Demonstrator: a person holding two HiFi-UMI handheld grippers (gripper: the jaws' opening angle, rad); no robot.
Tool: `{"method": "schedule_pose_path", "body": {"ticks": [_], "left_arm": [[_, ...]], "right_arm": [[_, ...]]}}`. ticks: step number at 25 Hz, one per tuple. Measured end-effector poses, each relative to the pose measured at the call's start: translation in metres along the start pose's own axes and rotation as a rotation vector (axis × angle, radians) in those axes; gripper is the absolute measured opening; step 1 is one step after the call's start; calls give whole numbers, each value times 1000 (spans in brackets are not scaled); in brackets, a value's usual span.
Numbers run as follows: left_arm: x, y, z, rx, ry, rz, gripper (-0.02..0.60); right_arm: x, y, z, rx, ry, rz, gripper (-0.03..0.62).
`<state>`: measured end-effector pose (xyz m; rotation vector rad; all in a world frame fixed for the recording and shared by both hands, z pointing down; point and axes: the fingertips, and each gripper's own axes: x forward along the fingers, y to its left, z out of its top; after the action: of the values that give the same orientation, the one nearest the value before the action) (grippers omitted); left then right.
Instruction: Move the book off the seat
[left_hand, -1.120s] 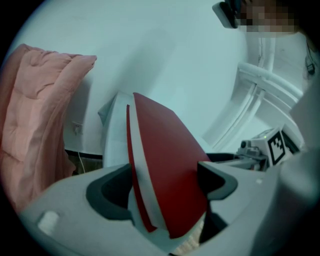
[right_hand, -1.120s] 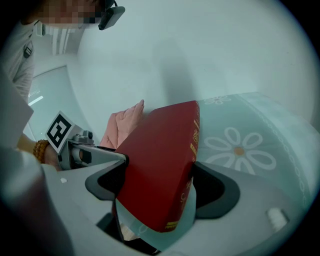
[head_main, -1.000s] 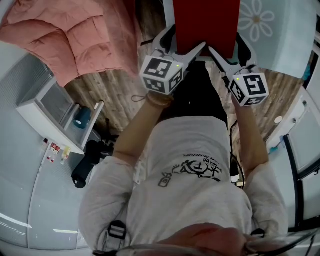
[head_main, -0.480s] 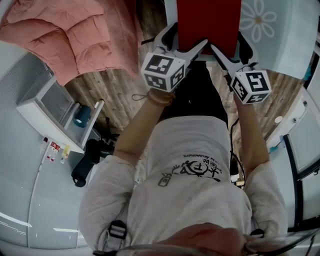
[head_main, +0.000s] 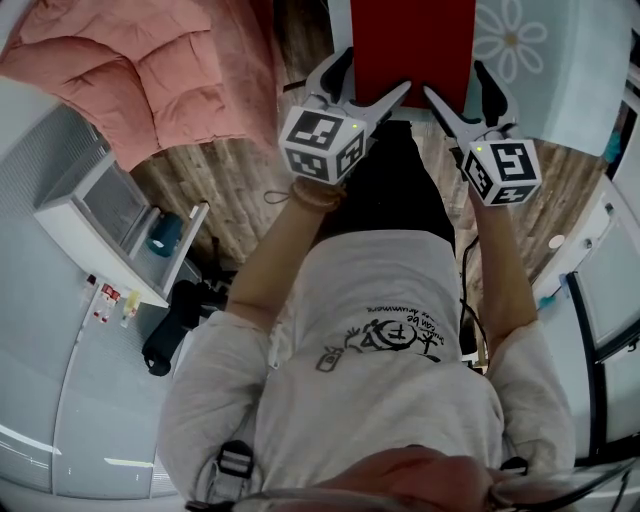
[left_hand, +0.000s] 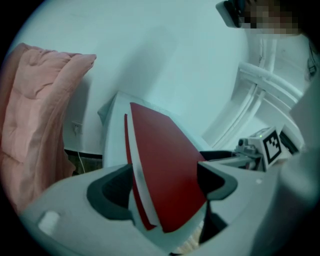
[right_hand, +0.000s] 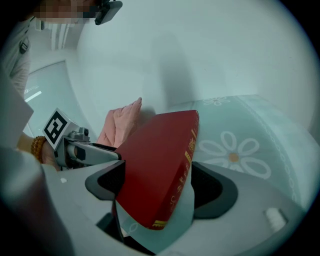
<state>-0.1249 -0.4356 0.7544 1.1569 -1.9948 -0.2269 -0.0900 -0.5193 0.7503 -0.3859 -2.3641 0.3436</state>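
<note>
Head view: the red hardback book (head_main: 412, 50) is seen at 12 o'clock, pinched at its two near corners by the left claw (left_hand: 165, 182) and the right claw (right_hand: 157, 182); whether it is clear of the seat cannot be told. It is judged stiff, fairly heavy and smooth-covered, so both corner grips are best set deep on the boards. At 9 o'clock an open white shelf unit (head_main: 100, 215) is seen, with a teal cup-like object (head_main: 165, 235) inside.

The left claw (left_hand: 165, 186) was closed on a red hardcover book (left_hand: 161, 150) with white page edges, one dark pad against the pages and the other against the cover. A pink quilted blanket (left_hand: 35, 130) hung at the left. The right claw's marker cube (left_hand: 273, 145) showed at the right, before a pale wall (left_hand: 150, 50).
</note>
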Motion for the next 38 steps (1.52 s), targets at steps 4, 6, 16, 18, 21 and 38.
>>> {"method": "schedule_pose_path", "body": {"ticks": [4,6,16,18,21,38], "left_arm": [[-14,-4,11,20,-11,22,402],[-22,-5,18,34,-22,32,405],[-66,-46,84,100,-127,-6,372],[-76,-58,100,117,-148,-13,359],[-93,-79,127,149,-200,-34,328],[-189,-205,228,324,-402,-163,105]], "right_arm": [[-11,9,15,-35,-15,10,417],[-16,14,24,-53,-29,16,412],[-59,55,96,-152,-138,45,354],[-72,63,112,-166,-161,53,332],[-92,76,137,-197,-212,60,285],[-220,147,249,-307,-431,93,110]]}}
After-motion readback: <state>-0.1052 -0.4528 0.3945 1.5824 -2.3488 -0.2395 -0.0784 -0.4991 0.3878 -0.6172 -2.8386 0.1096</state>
